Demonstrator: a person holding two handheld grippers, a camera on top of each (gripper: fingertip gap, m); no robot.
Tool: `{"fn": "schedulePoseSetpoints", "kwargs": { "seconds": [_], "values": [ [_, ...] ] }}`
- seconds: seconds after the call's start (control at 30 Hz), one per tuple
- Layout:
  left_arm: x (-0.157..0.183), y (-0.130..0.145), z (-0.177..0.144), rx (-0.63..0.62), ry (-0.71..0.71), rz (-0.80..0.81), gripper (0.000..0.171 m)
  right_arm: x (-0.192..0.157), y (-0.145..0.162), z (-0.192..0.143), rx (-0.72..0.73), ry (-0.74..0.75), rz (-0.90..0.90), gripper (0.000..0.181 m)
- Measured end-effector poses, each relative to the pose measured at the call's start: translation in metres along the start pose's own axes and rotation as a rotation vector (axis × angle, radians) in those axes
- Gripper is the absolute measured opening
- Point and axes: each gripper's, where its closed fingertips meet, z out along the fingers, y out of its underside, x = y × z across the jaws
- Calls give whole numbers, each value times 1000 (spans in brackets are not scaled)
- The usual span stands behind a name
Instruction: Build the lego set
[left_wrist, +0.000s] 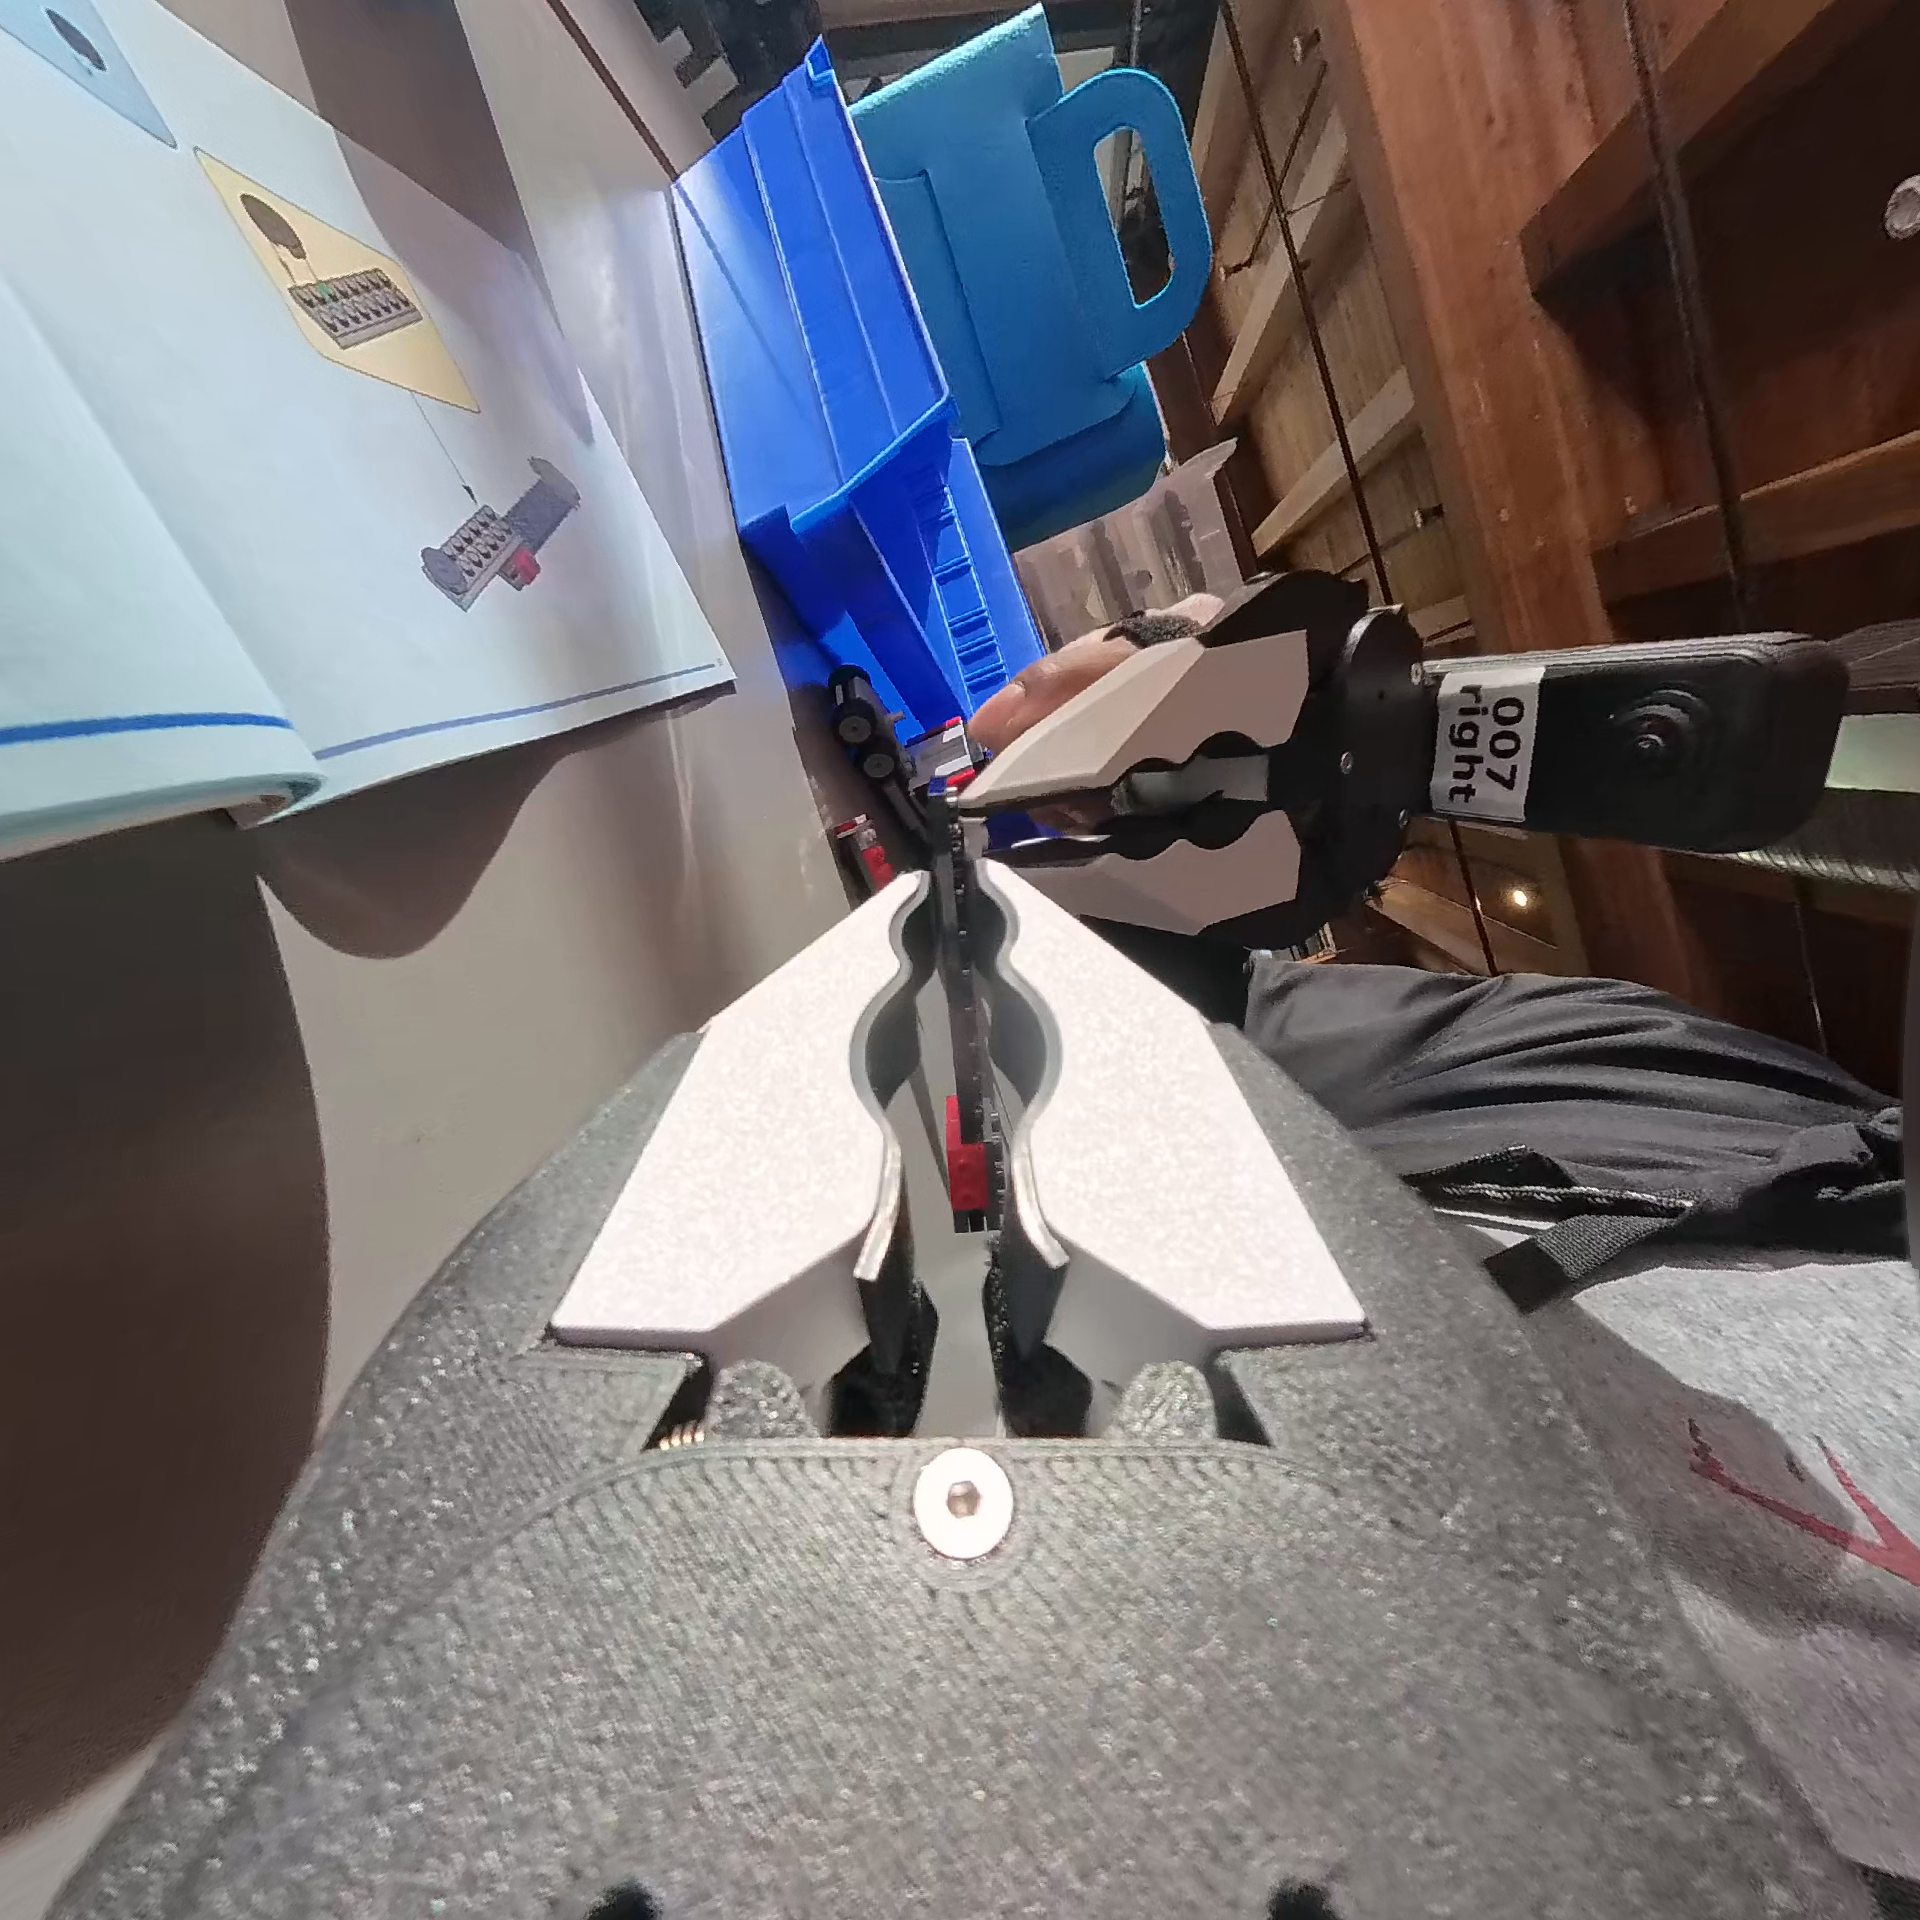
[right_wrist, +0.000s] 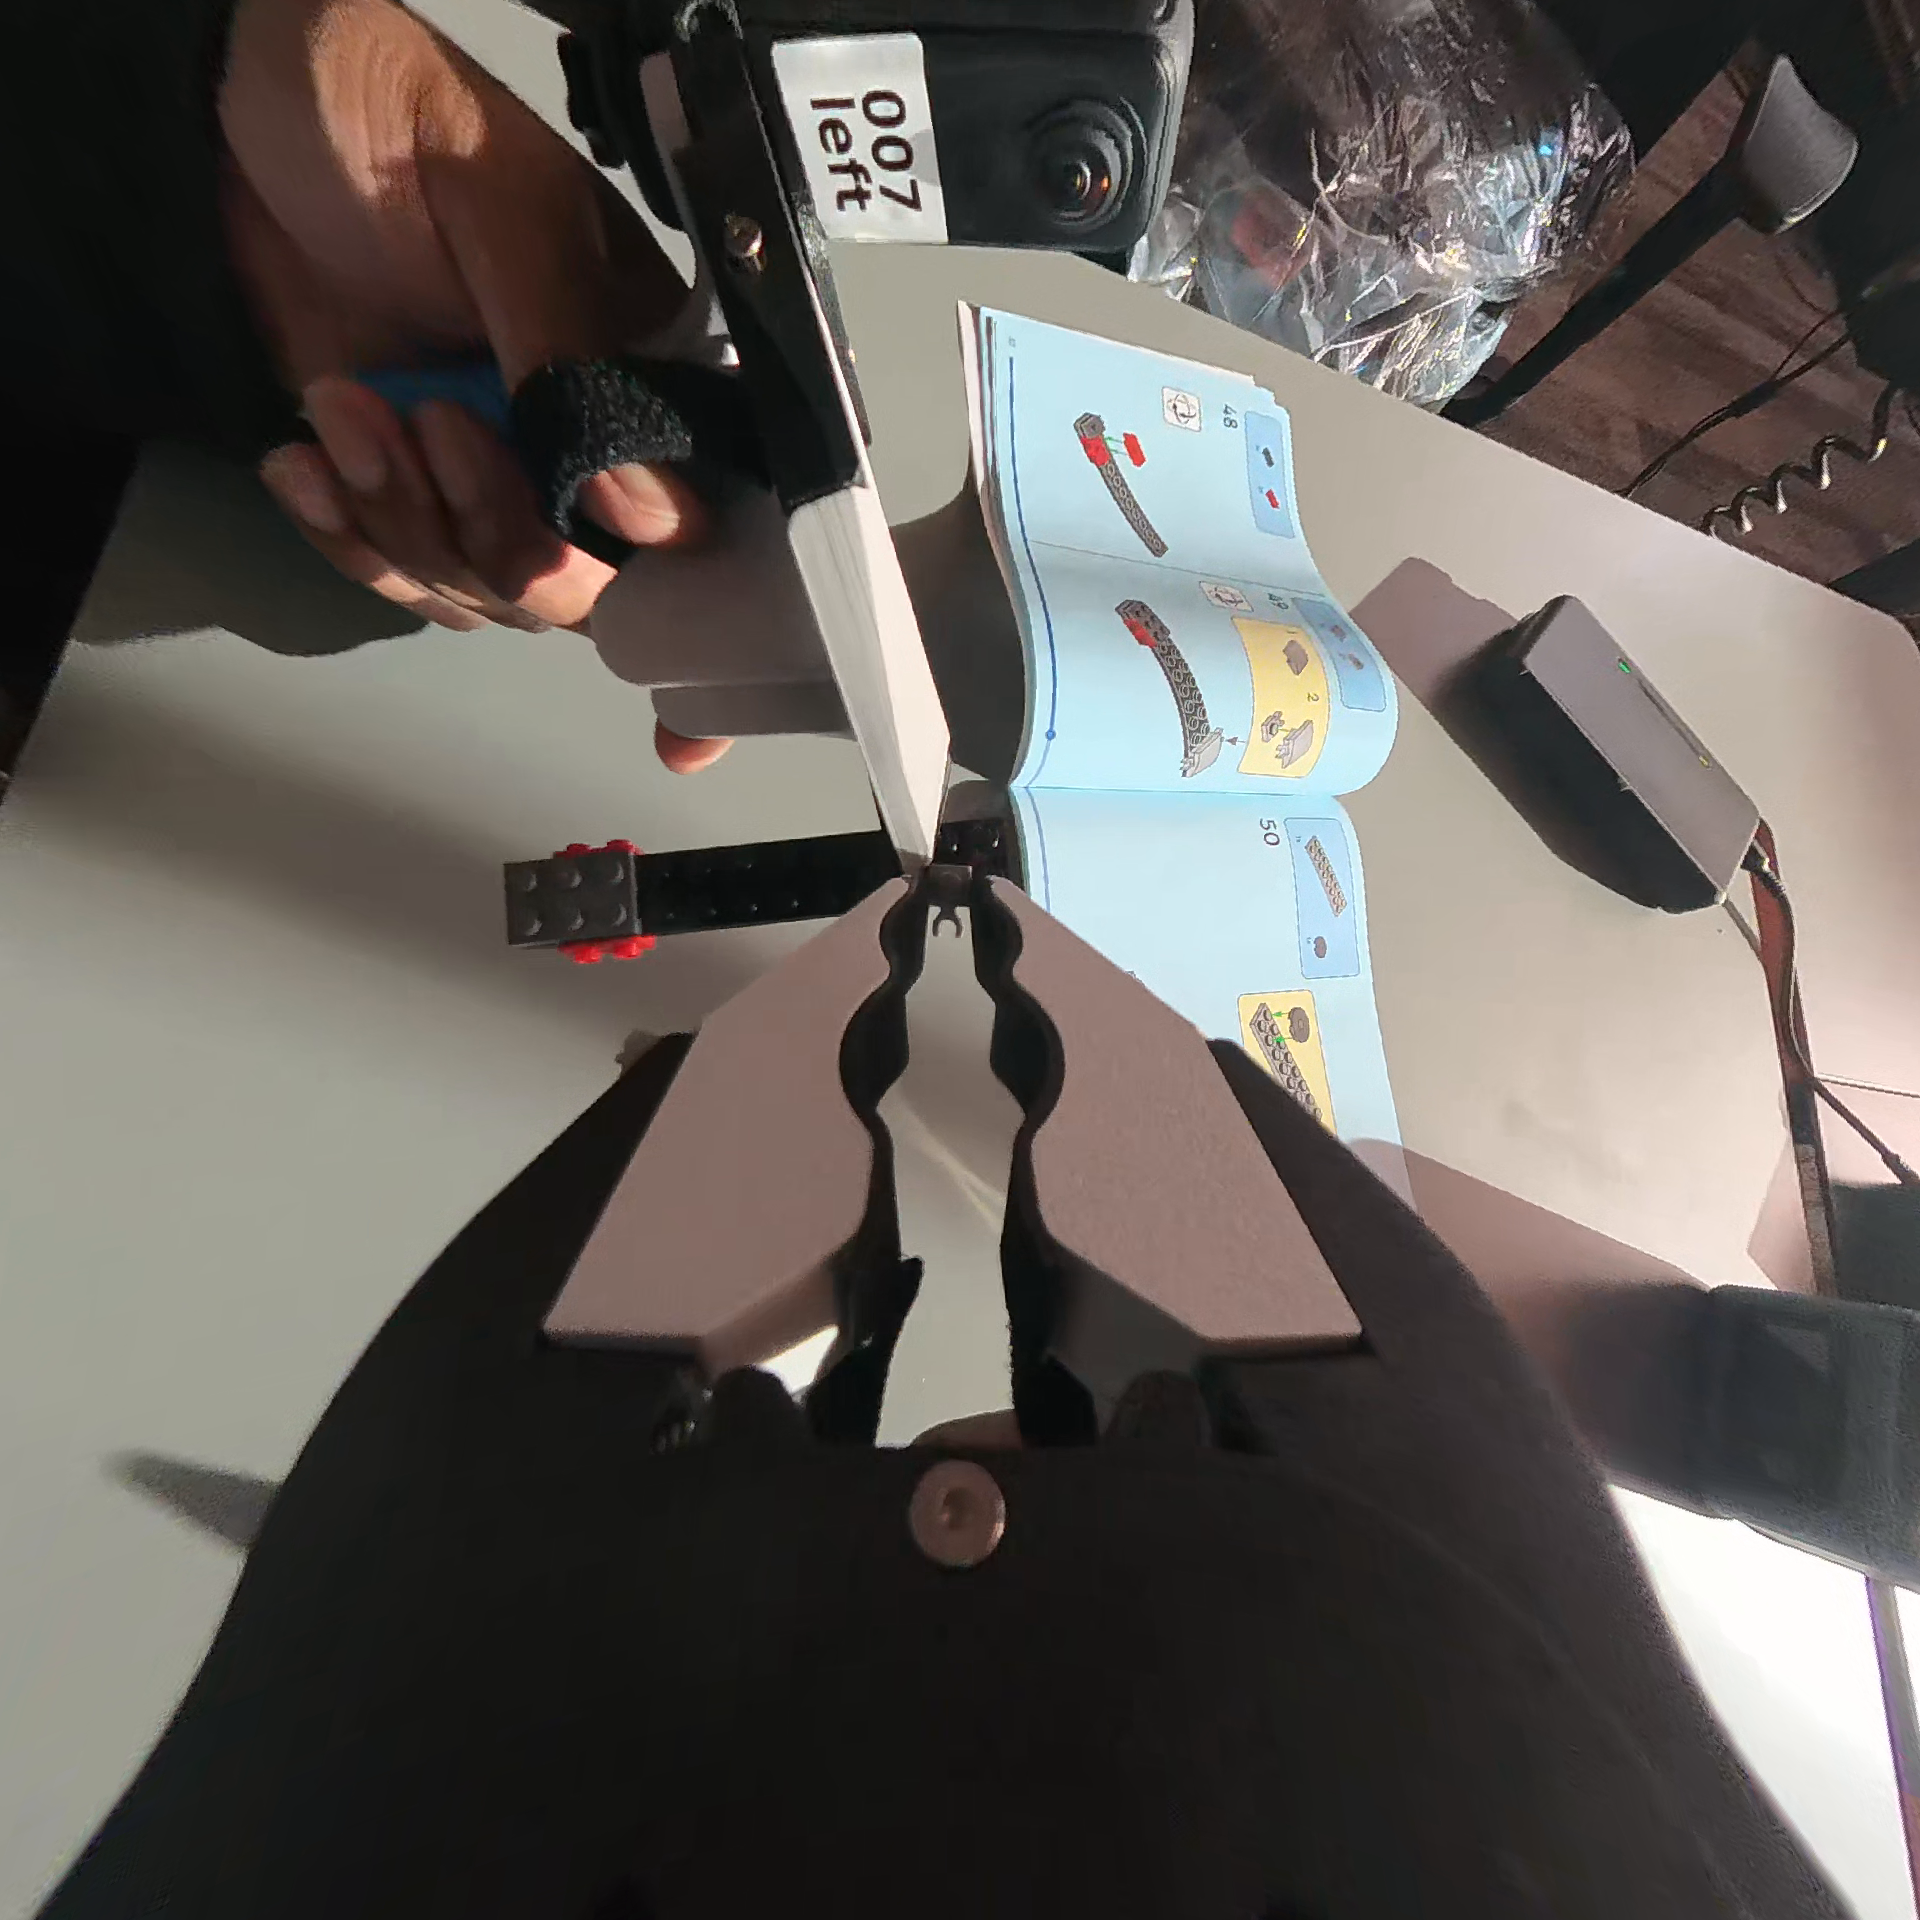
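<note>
My left gripper is shut on a long black lego plate, seen edge-on between its fingers, with a red brick on one side. In the right wrist view the plate runs sideways, with a grey brick and red pieces at its left end, and the left gripper comes from above. My right gripper is shut on a small grey clip piece and holds it against the plate's other end. The right gripper also shows in the left wrist view, coming from the right.
An open instruction booklet lies on the white table; it also shows in the left wrist view. Blue bins and a partly built lego vehicle sit beyond. A black box with cables and a plastic bag lie farther off. The grippers are tip to tip, or close to it.
</note>
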Motion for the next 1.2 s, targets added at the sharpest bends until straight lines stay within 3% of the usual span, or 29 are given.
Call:
{"fn": "schedulePoseSetpoints", "kwargs": {
  "seconds": [0.57, 0.8, 1.2],
  "values": [
    [11, -3, -3, 18, 74, 14, 13, -1, -6, -2, -24, -18, -76, 9],
    [16, -4, -5, 43, 79, 88, 10, -1, -13, -7, 6, -22, -100, 9],
    [33, 6, -6, -21, 155, 228, 7, -11, -24, -21, 102, -150, -150, 10]
  ]
}}
